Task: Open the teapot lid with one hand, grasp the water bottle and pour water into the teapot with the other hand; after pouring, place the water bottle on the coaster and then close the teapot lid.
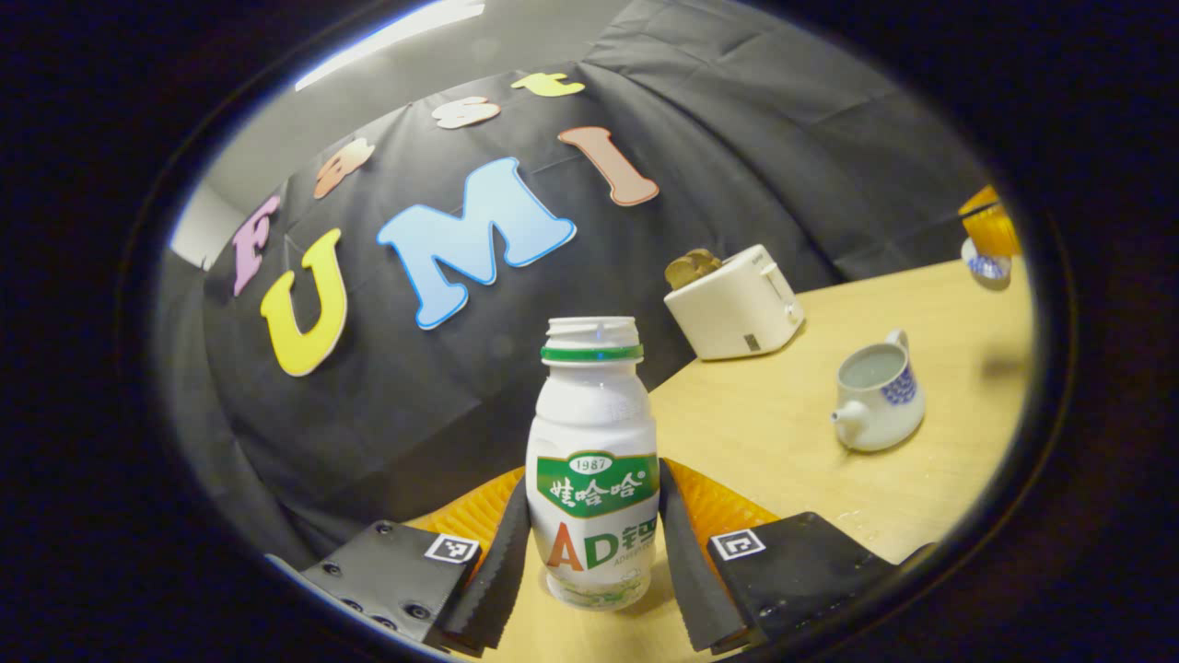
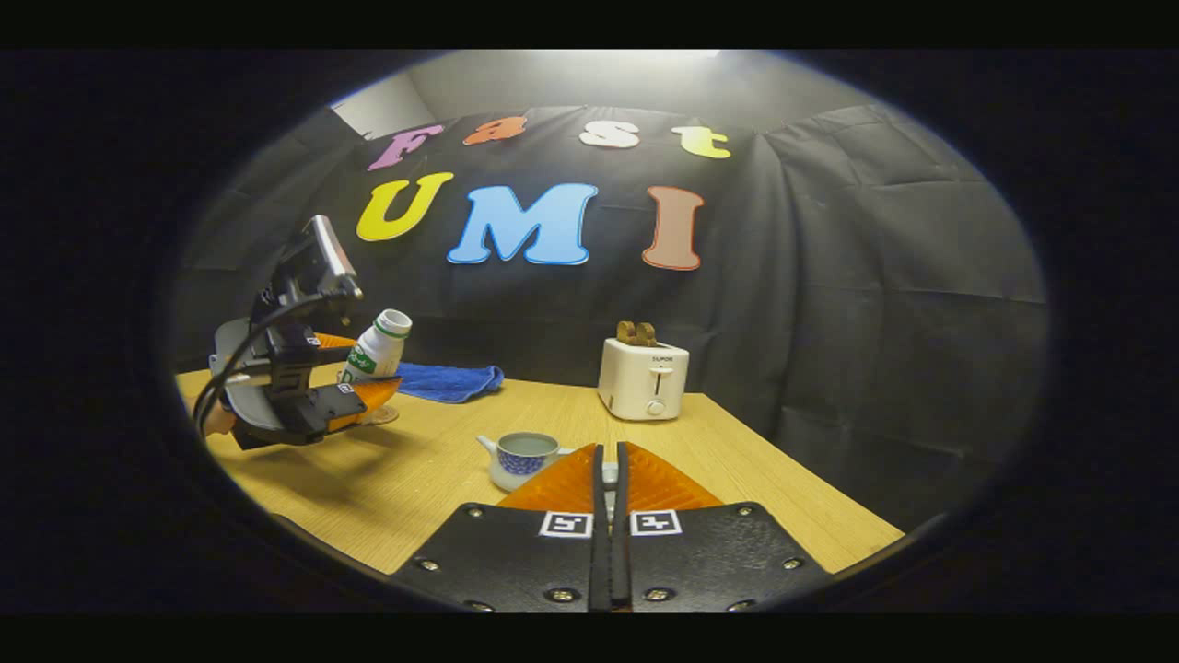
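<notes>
A white water bottle [image 1: 594, 460] with a green neck ring and no cap stands between my left gripper's [image 1: 594, 493] fingers, which press on both its sides. In the right gripper view that gripper [image 2: 355, 398] holds the bottle [image 2: 373, 354] tilted over a small round coaster [image 2: 379, 416]; I cannot tell if they touch. The white and blue teapot [image 1: 880, 391] sits lidless on the wooden table [image 1: 783, 433]. My right gripper [image 2: 611, 453] is shut on a small white piece, the teapot lid [image 1: 986, 267], raised just behind the teapot [image 2: 520, 456].
A cream toaster [image 2: 642, 378] with toast in it stands at the table's back edge by the black cloth wall. A blue cloth [image 2: 451, 379] lies at the back, beside the left gripper. The table's right edge [image 2: 811, 493] runs close to the toaster.
</notes>
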Demonstrator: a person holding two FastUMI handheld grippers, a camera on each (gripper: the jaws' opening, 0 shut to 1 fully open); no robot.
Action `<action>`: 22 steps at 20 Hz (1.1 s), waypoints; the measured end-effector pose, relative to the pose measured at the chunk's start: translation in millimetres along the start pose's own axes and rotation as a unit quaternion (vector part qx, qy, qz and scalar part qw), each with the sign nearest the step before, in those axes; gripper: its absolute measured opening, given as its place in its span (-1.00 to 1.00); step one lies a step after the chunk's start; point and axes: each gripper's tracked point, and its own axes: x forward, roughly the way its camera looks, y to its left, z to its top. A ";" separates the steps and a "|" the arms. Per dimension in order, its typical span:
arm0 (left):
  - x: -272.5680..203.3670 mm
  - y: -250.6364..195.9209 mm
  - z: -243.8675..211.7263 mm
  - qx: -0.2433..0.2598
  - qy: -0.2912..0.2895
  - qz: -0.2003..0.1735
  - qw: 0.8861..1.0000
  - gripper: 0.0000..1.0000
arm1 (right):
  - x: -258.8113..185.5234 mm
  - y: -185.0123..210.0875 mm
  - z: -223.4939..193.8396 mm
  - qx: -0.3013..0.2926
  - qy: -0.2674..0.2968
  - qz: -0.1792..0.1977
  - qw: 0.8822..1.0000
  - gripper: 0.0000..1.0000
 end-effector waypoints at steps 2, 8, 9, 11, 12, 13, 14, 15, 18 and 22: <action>3.7 -5.7 0.6 0.027 0.006 -0.002 1.000 0.62 | -0.6 -8.6 -1.5 -0.006 -0.001 -0.003 1.000 -0.99; 11.2 -41.6 11.0 0.076 0.008 -0.038 0.996 0.43 | -1.0 -28.2 -10.5 0.008 0.007 -0.011 1.000 -0.99; 12.4 -47.1 14.5 0.089 0.006 -0.041 0.995 0.47 | -2.5 -31.6 -11.1 0.010 0.007 -0.013 1.000 -0.99; 12.4 -57.1 16.7 0.117 0.009 -0.043 0.992 0.53 | -2.7 -36.0 -10.3 0.013 0.002 -0.017 1.000 -0.99; 12.6 -61.1 18.4 0.130 0.009 -0.044 0.991 0.53 | -2.6 -38.2 -9.4 0.014 0.000 -0.021 1.000 -0.99; 11.5 -65.0 20.3 0.140 0.008 -0.045 0.989 0.63 | -2.3 -39.7 -10.5 0.015 -0.001 -0.022 1.000 -0.99; 10.8 -67.3 22.4 0.148 0.008 -0.047 0.988 0.53 | -3.1 -40.6 -10.9 0.016 -0.001 -0.022 1.000 -0.99; 11.8 -67.5 23.2 0.156 0.007 -0.048 0.987 0.53 | -3.5 -41.6 -10.8 0.017 -0.001 -0.023 1.000 -0.99; 13.8 -73.8 19.8 0.183 0.015 -0.052 0.982 0.63 | -4.9 -50.3 -11.7 0.019 0.000 -0.030 0.999 -0.99; 14.0 -85.4 16.9 0.222 0.023 -0.060 0.973 0.53 | -4.8 -58.3 -17.6 0.031 0.005 -0.036 0.999 -0.99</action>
